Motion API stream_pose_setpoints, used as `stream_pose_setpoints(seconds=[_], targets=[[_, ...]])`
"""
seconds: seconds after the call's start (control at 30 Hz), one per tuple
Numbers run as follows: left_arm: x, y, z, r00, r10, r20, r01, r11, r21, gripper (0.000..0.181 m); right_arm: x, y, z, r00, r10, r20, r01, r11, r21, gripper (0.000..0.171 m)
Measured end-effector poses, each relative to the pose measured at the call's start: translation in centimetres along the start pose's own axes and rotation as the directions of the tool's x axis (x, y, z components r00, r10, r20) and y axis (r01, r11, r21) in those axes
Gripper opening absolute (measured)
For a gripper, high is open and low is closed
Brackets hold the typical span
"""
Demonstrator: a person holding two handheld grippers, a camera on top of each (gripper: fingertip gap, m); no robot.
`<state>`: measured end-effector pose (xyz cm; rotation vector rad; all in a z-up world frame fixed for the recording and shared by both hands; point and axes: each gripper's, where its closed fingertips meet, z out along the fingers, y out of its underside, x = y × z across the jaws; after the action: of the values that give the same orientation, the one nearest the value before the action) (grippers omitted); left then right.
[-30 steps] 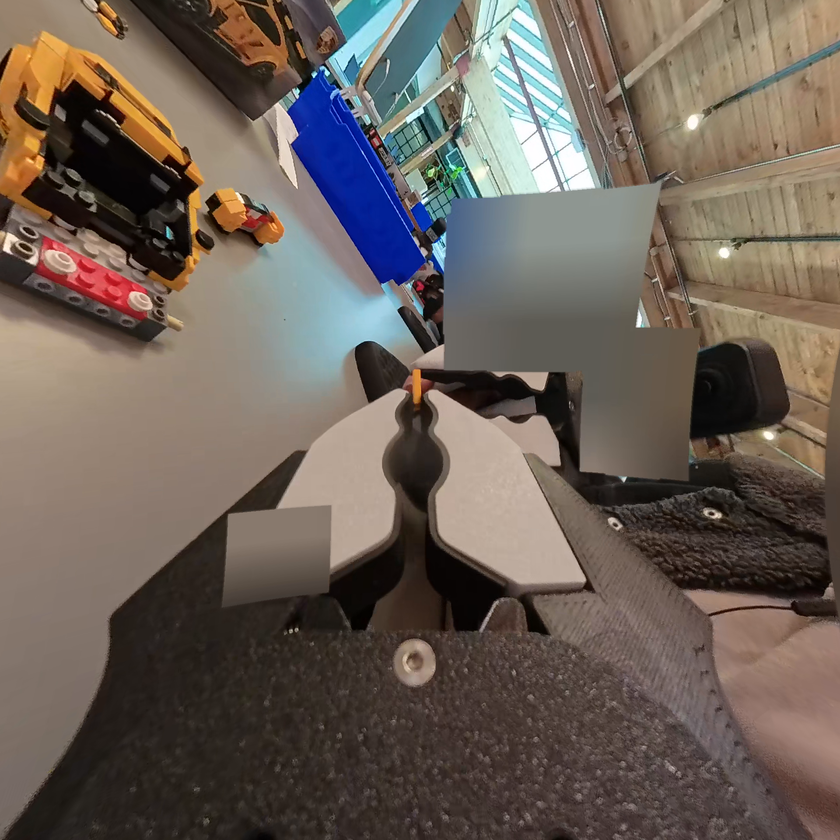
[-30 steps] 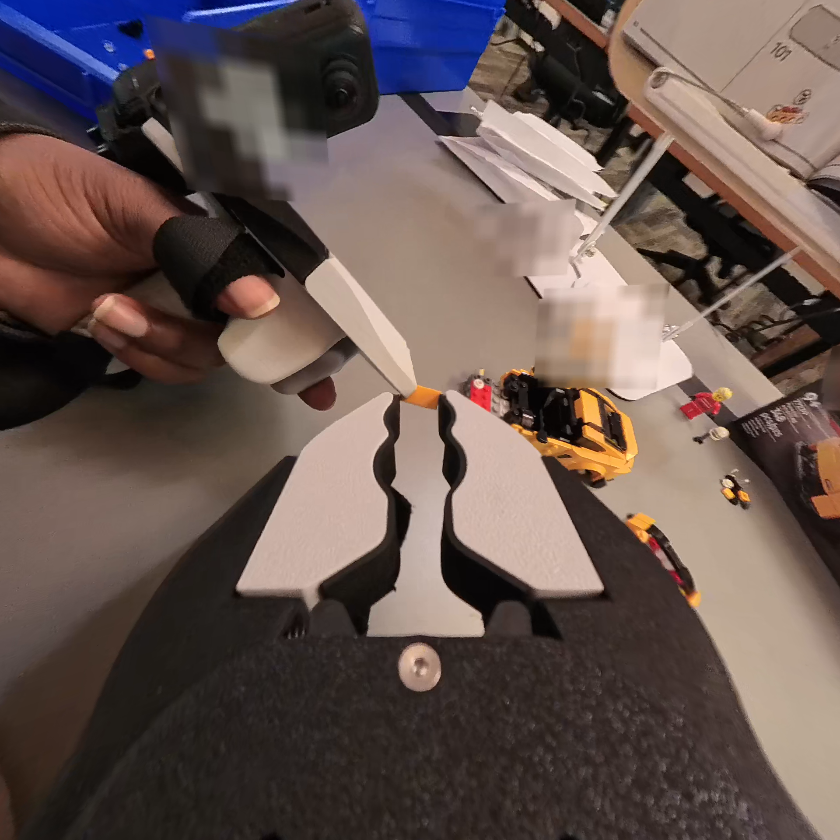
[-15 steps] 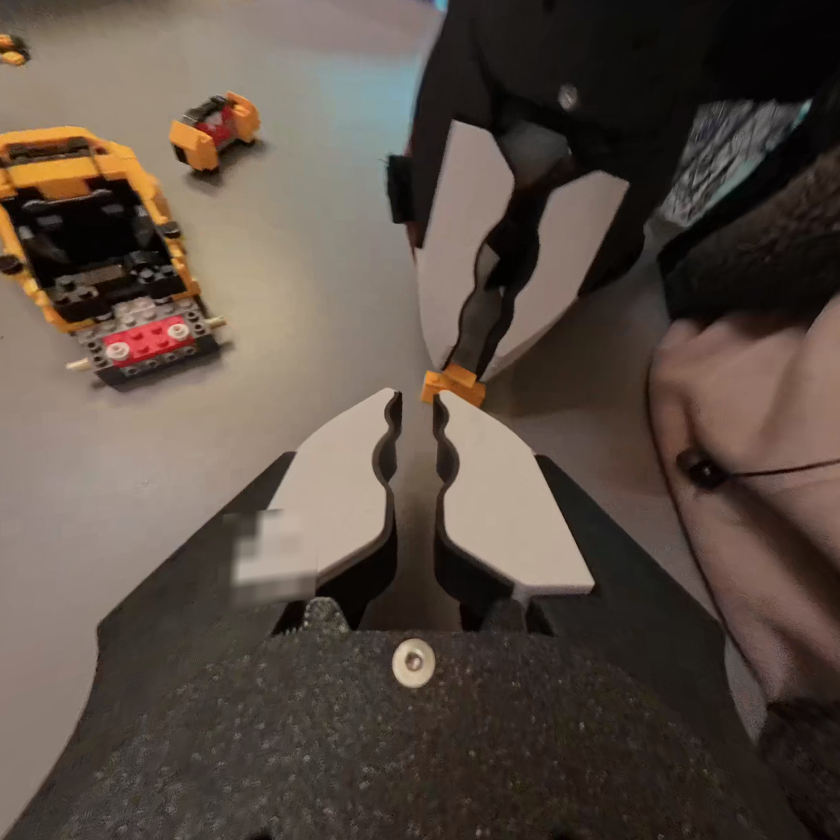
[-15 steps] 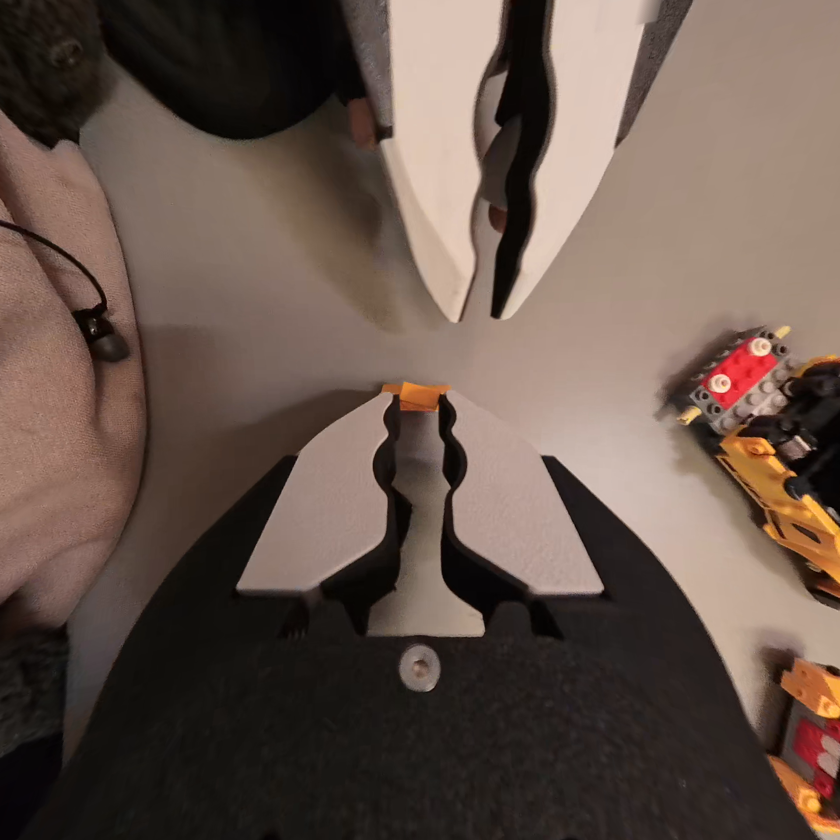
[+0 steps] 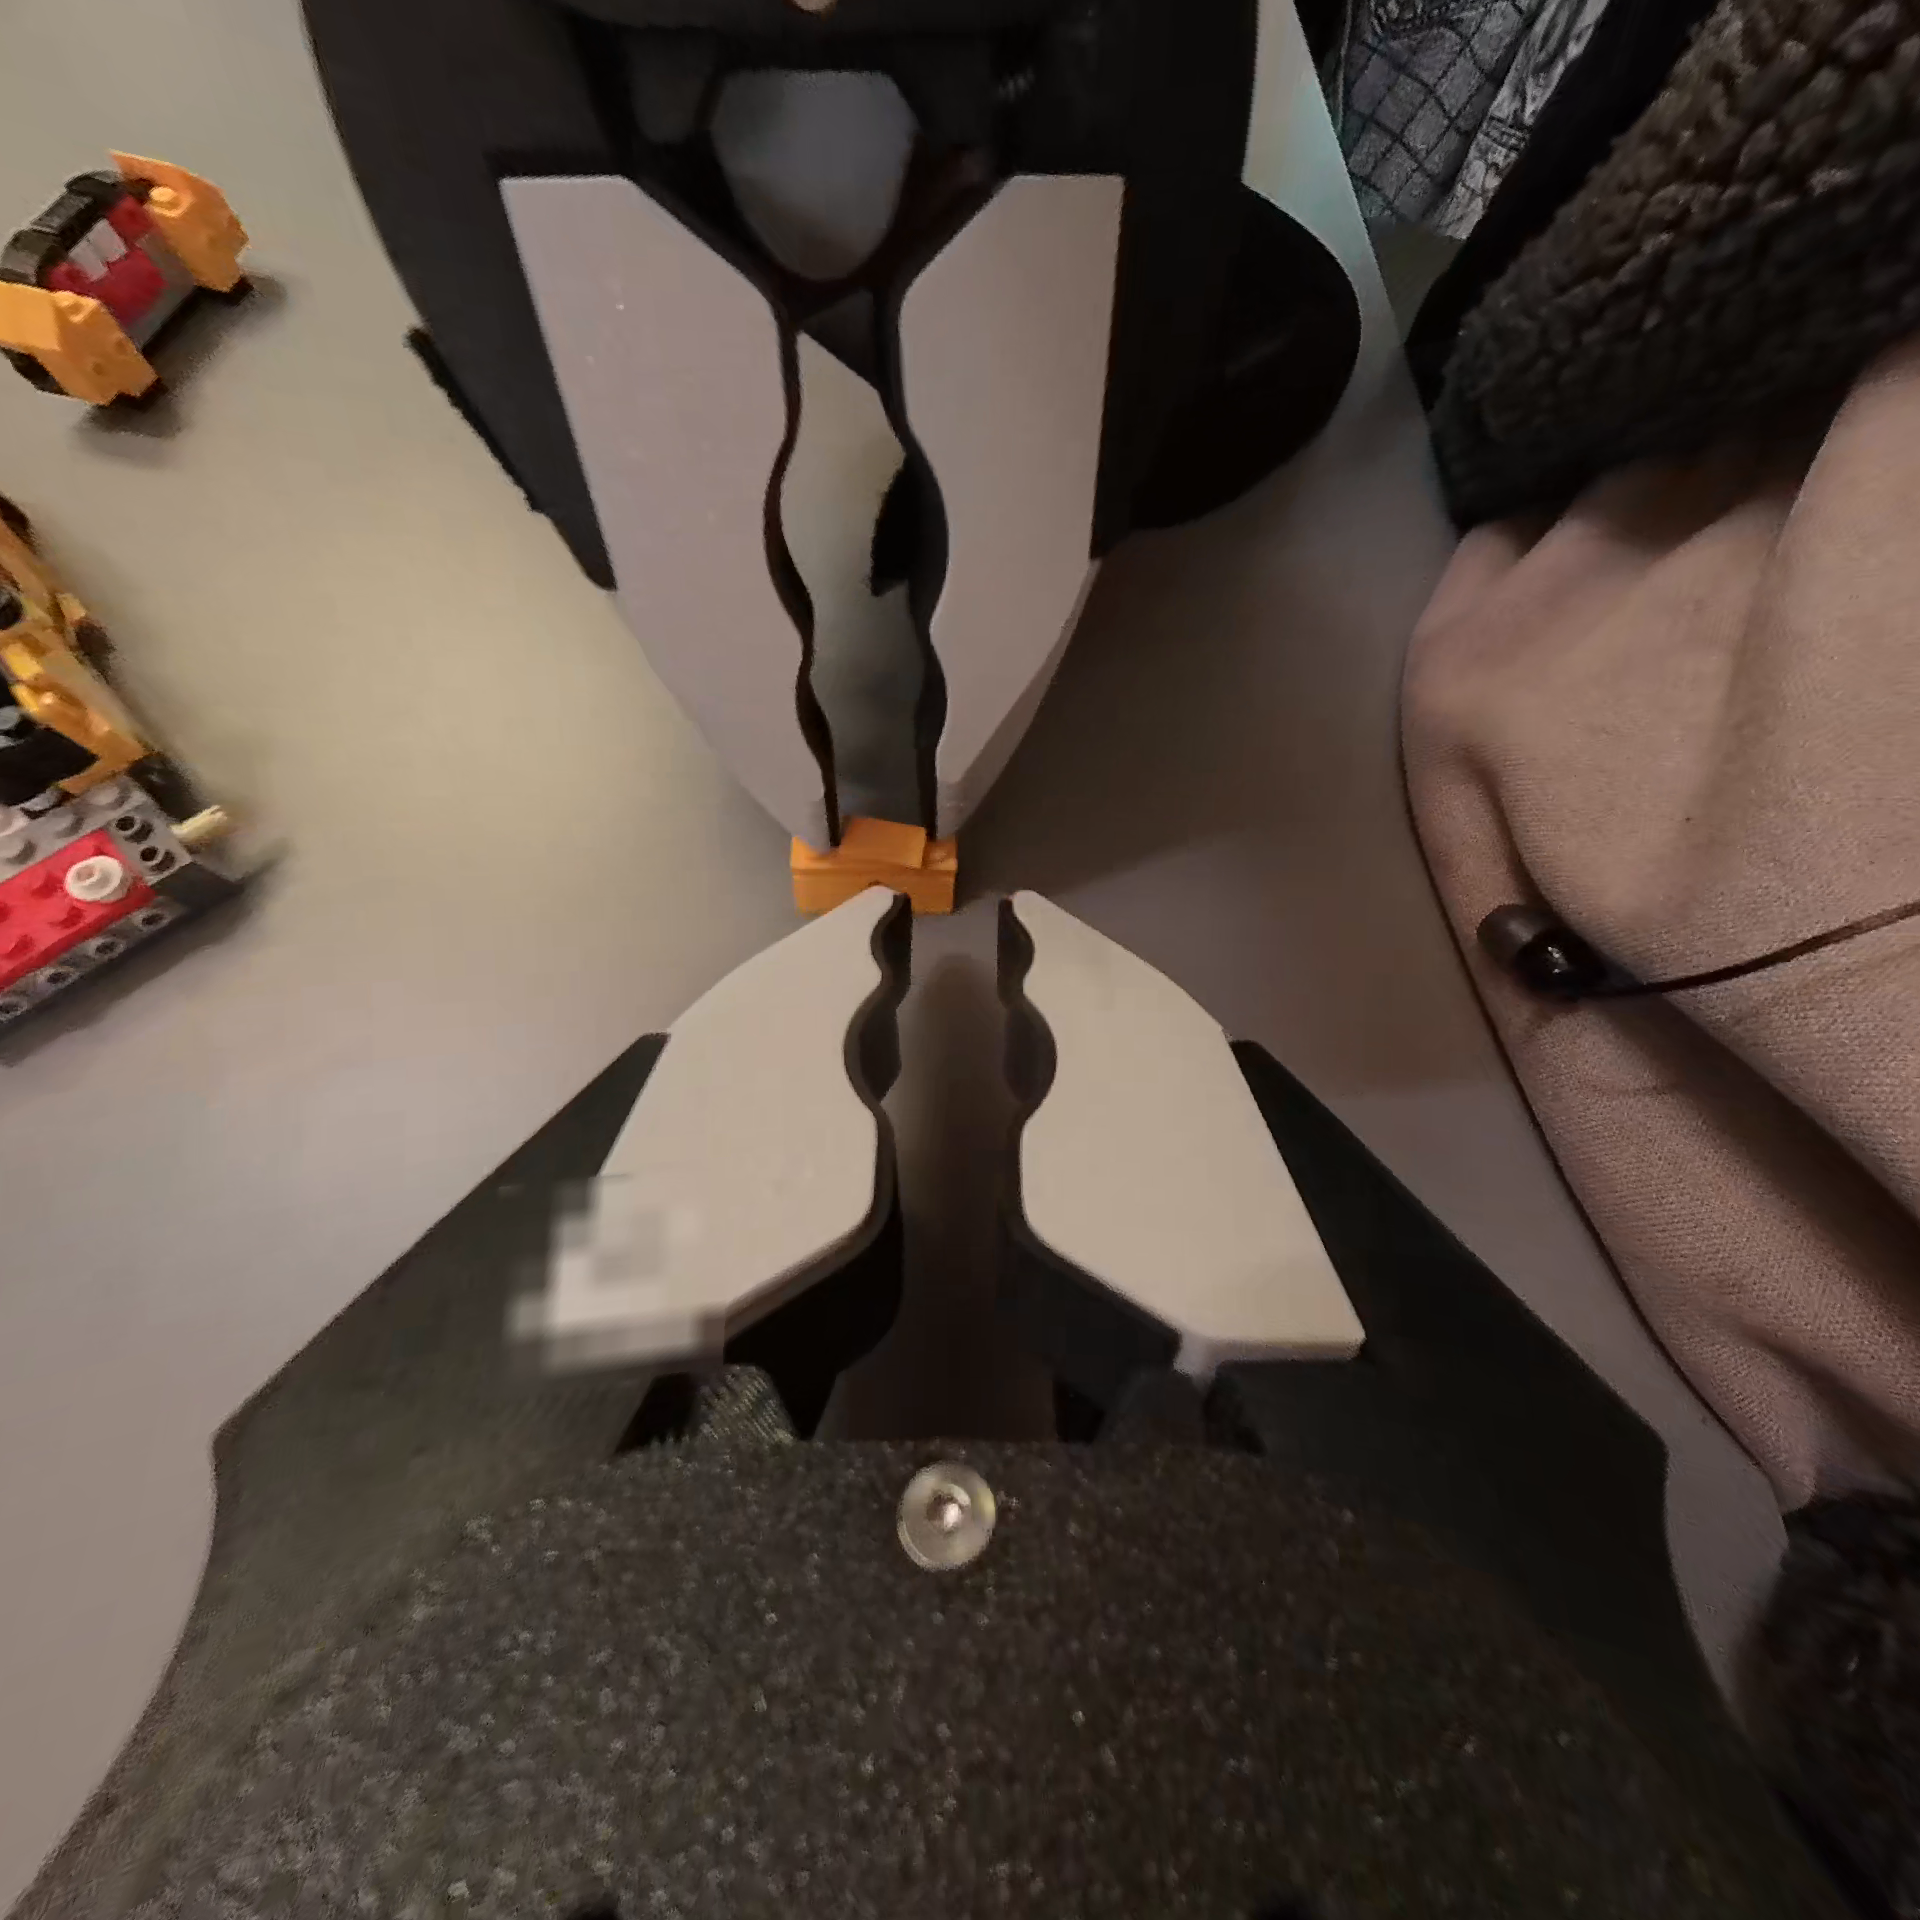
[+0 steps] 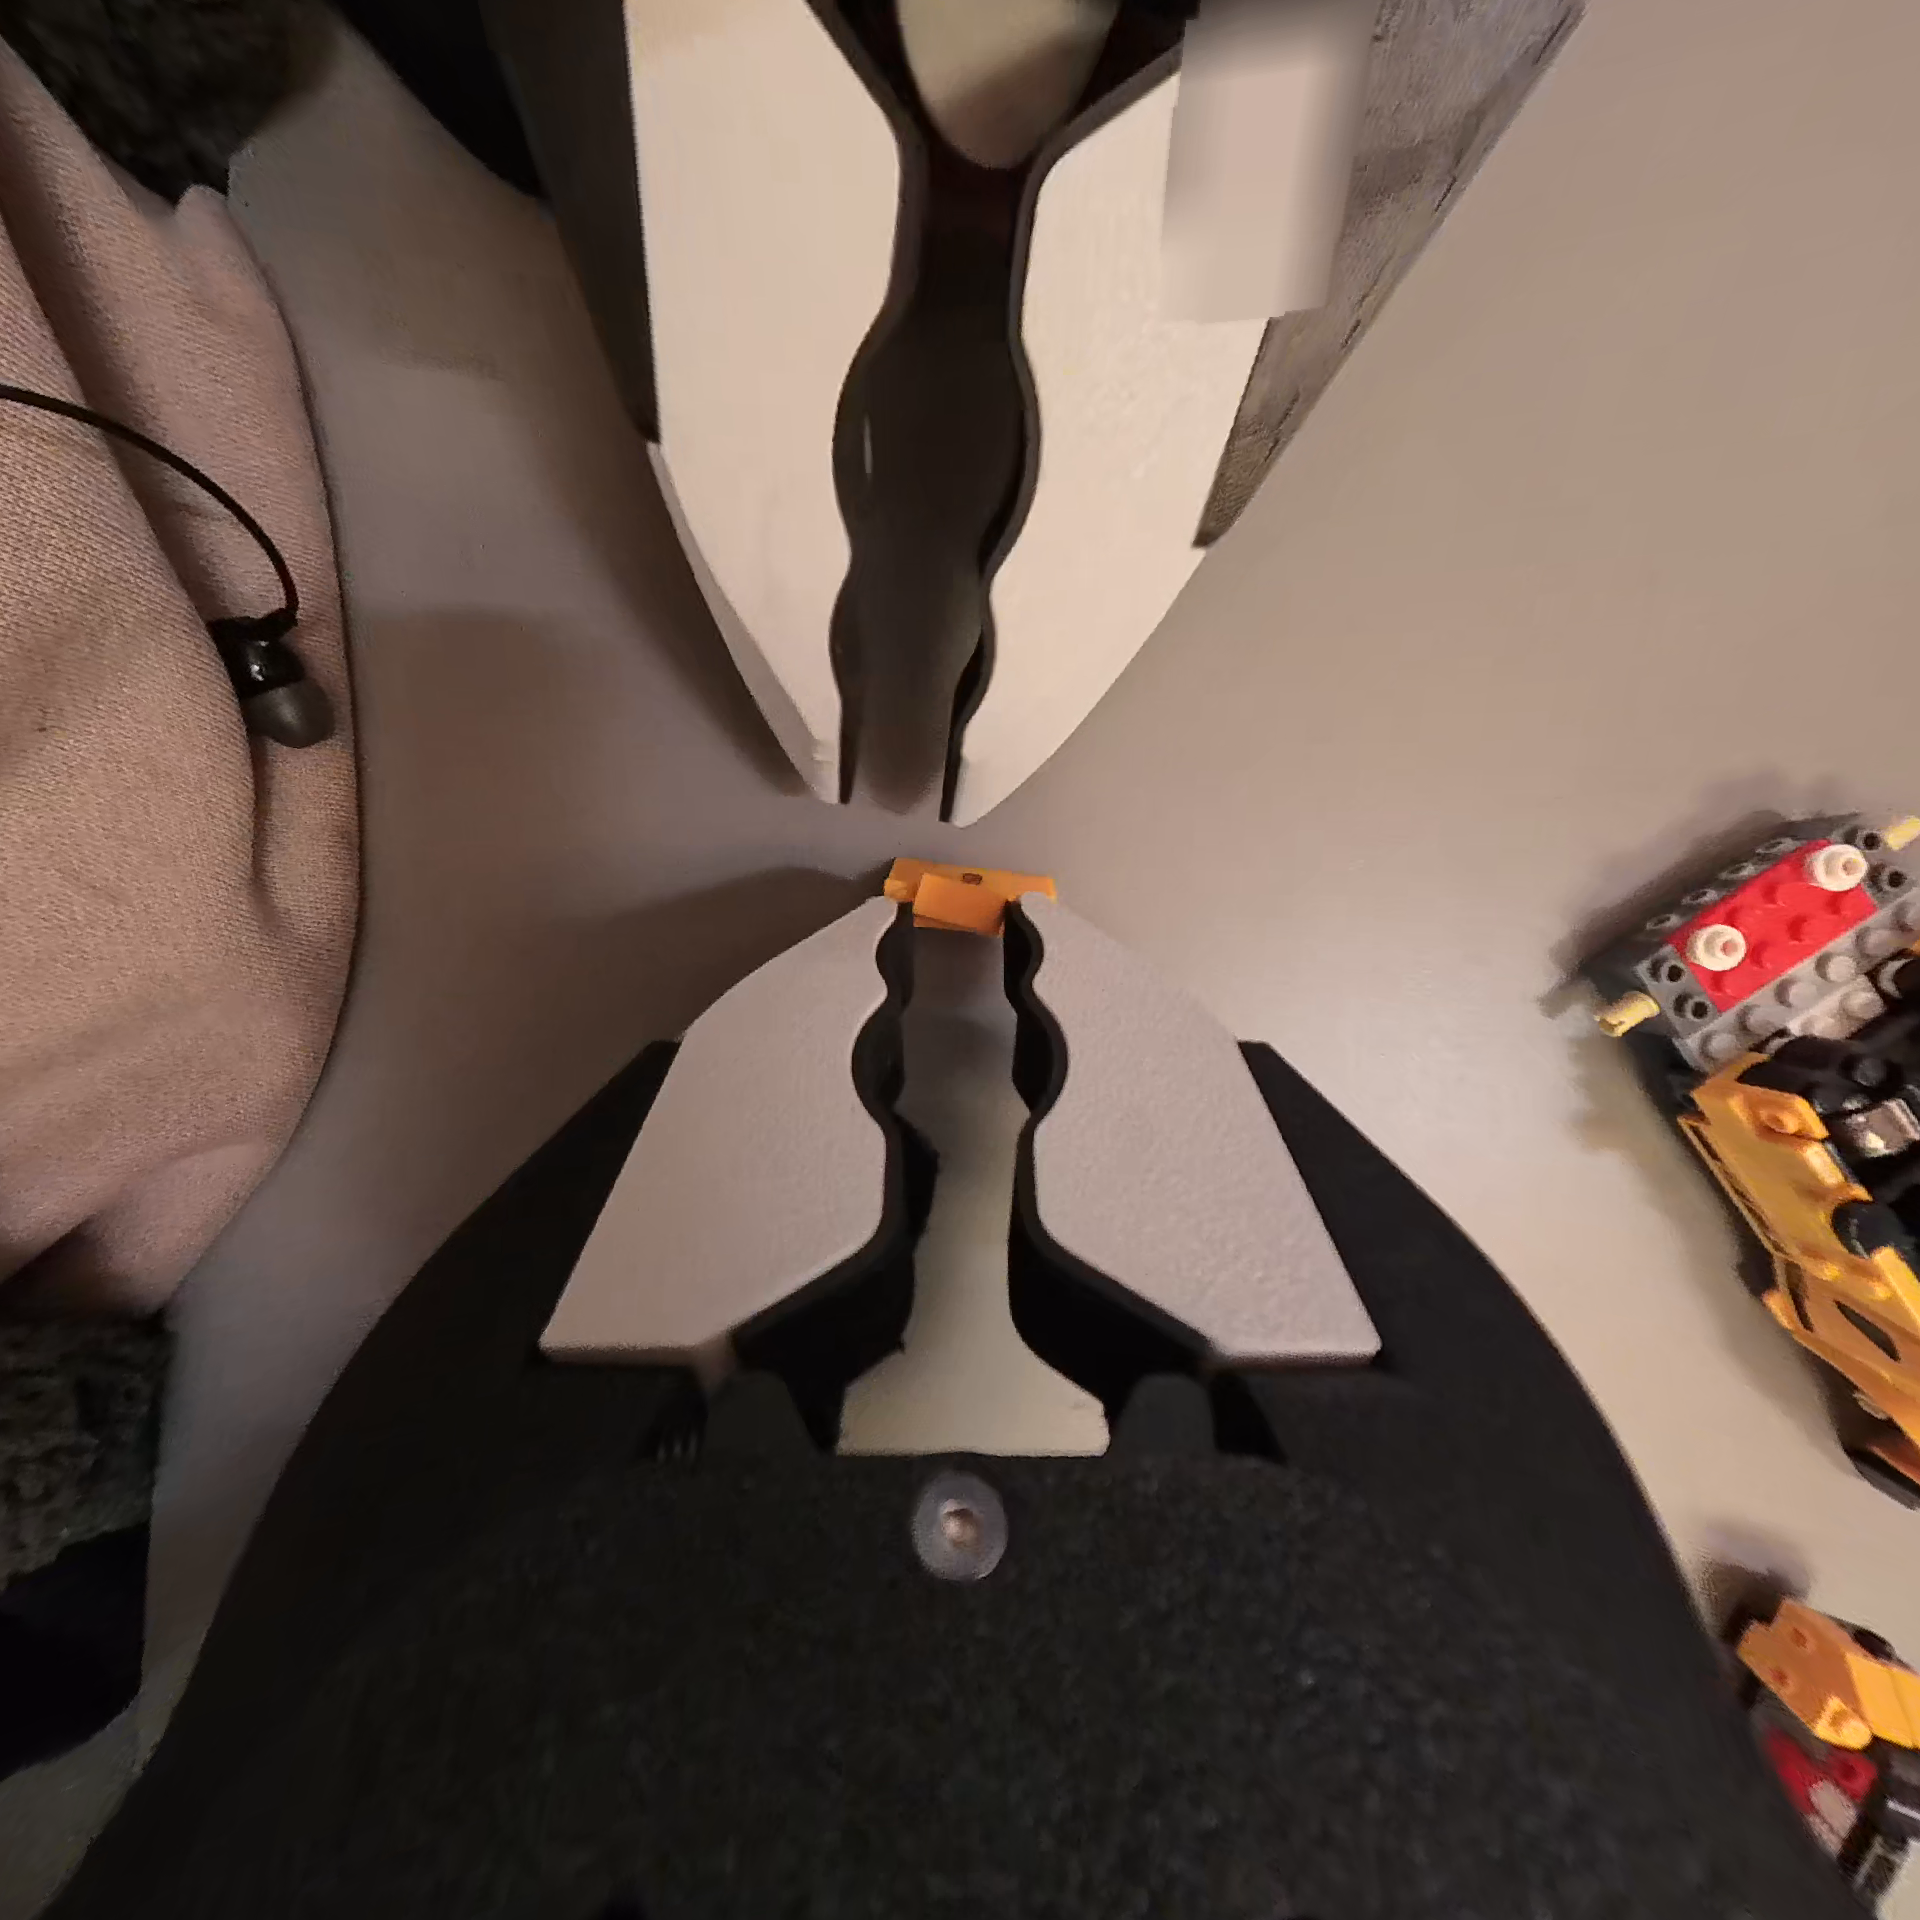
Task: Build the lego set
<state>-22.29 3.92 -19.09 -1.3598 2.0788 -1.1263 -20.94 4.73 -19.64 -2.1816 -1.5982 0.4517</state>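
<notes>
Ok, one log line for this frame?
right hand-held gripper: shut on orange brick | left hand-held gripper: open, facing it | car: on table

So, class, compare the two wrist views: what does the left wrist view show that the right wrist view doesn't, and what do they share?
Only the left wrist view: the right gripper seen head-on, its jaws shut on the orange brick, plus checked grey fabric in the top corner.
Only the right wrist view: the left gripper seen head-on, jaws apart with nothing between them.
Both: the brick, the car's red-and-grey end, the small orange sub-assembly, the earbud on a pink garment, and the grey table.
</notes>
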Motion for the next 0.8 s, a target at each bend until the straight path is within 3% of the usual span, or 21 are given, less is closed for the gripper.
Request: stream_pose_setpoints(seconds=[0.8], targets=[[0.3, 0.2, 1.2, 1.000, 0.015, -0.006, -0.015, 0.999, -0.029, 0.019, 0.0, 0.2, -0.1, 0.998, -0.048, 0.038, 0.049, 0.998, -0.034, 0.016]])
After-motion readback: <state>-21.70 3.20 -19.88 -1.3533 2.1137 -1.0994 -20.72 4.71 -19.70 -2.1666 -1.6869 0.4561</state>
